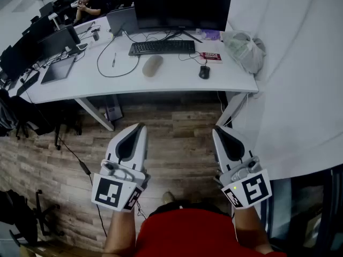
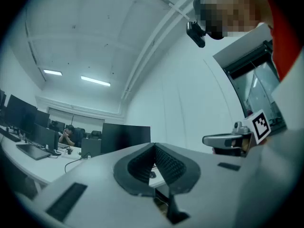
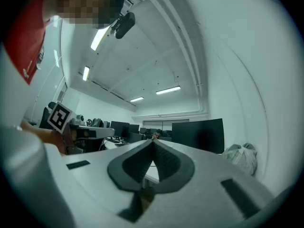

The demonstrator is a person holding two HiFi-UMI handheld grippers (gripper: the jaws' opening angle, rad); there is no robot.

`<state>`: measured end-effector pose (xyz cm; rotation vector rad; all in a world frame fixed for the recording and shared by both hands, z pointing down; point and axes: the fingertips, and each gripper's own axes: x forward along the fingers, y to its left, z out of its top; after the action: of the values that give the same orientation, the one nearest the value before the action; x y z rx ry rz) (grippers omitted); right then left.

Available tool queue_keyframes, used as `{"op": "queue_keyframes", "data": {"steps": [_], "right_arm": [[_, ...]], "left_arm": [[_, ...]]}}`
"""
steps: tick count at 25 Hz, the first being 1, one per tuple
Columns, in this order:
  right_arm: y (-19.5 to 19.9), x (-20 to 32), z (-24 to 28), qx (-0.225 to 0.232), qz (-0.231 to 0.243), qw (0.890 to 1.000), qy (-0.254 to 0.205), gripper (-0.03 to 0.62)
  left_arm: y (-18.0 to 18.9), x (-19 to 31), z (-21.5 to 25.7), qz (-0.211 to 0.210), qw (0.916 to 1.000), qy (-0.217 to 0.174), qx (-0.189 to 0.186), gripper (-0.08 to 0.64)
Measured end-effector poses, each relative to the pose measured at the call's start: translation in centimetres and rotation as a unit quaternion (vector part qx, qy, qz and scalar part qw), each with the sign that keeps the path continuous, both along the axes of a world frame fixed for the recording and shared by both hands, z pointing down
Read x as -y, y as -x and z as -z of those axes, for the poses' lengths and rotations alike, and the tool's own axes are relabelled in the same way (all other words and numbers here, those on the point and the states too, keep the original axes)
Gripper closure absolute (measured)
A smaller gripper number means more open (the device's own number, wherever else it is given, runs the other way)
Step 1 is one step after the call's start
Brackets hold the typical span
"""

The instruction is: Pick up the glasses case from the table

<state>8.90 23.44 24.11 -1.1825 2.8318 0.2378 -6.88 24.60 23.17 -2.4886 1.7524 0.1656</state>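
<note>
Well back from the white desk point(image 1: 177, 78), I hold left gripper point(image 1: 135, 131) and right gripper point(image 1: 221, 133) with jaws together, empty; the beige oval glasses case point(image 1: 152, 66) lies near the black keyboard point(image 1: 162, 47). Arriving unopened could shove it away.

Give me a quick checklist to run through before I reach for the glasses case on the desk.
1. Glasses case in sight on the table: ok. It lies in front of the keyboard.
2. Top of the case free: ok, nothing lies on it.
3. Clearance at its sides: cannot tell. A black cable loops close on its left, and contact is unclear.
4. Left gripper ready to grasp: not ok. Its jaws are shut and empty.
5. Right gripper ready to grasp: not ok. Its jaws are shut and empty.
6. Grippers near the case: not ok. Both hang over the wood floor, short of the table edge.
</note>
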Motion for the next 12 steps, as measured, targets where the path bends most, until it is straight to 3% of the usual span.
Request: {"op": "queue_keyframes", "data": {"steps": [12], "right_arm": [[4.1, 0.4, -0.6, 0.009, -0.004, 1.000, 0.008, 0.588]], "left_arm": [[4.7, 0.1, -0.8, 0.001, 0.9999, 0.002, -0.014, 0.551]]}}
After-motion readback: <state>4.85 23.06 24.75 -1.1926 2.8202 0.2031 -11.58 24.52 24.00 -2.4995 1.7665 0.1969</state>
